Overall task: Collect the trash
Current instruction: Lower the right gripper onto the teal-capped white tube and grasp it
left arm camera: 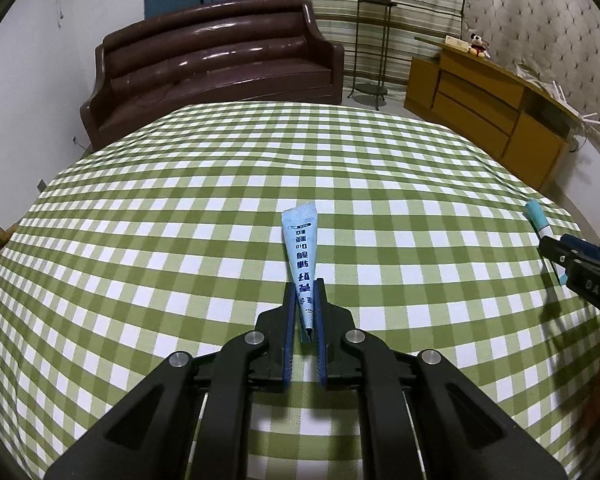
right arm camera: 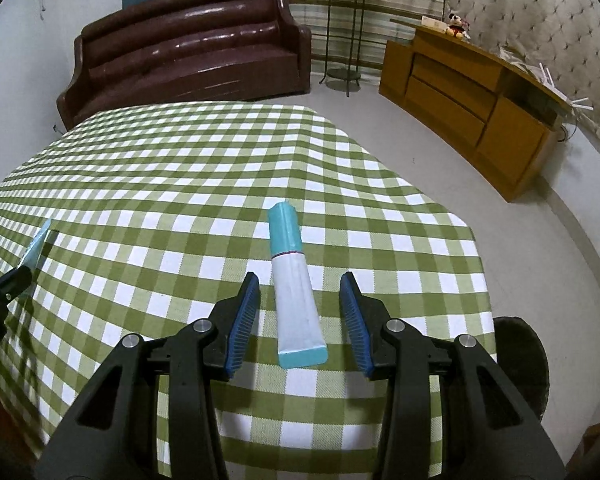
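Left wrist view: left tool (left arm camera: 303,312) is clamped on the narrow end of a pale blue printed cone-shaped wrapper (left arm camera: 302,256), pointing to twelve o'clock over the green-checked worktop (left arm camera: 180,220). Right tool (right arm camera: 300,312) gapes wide astride a white tube with teal cap (right arm camera: 294,280), lying ungripped. No bin is visible; collection looks barely begun.

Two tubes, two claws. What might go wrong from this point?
The left gripper pinches only the narrow end of the blue tube, so it might slip or swing. The right gripper is open around the white-and-teal tube, near the table's edge; a clumsy close might nudge it.
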